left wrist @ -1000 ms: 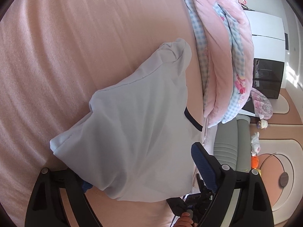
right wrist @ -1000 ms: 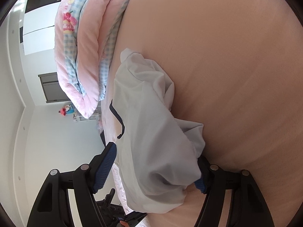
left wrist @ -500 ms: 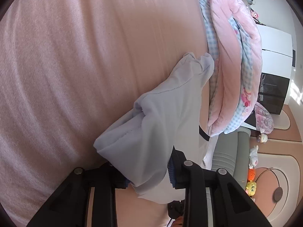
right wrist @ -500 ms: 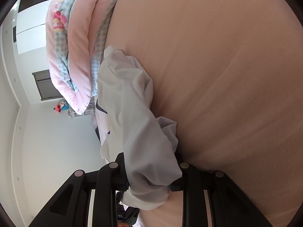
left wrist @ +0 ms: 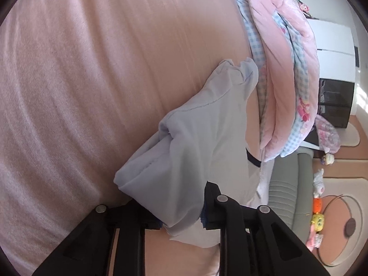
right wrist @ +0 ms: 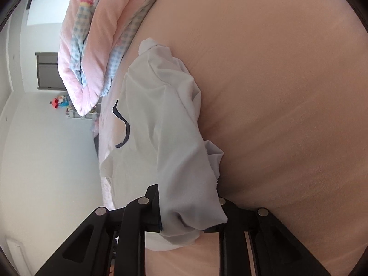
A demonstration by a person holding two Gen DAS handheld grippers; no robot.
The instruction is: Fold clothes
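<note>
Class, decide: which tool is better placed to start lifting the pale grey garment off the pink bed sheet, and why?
Neither: left tool and right tool have both just closed onto bunched edges of the pale grey cotton garment on the pink bed sheet; lifting together suits best.

Folded pink quilt (left wrist: 283, 73), floor toys (left wrist: 317, 218)

No legible text, label, brand or number in either wrist view. Folded pink and blue-checked quilt (left wrist: 287, 73) at two o'clock carries only a cartoon picture, no lettering. Pale grey-white cloth garment (right wrist: 174, 142) shows a dark curved trim, unmarked.
</note>
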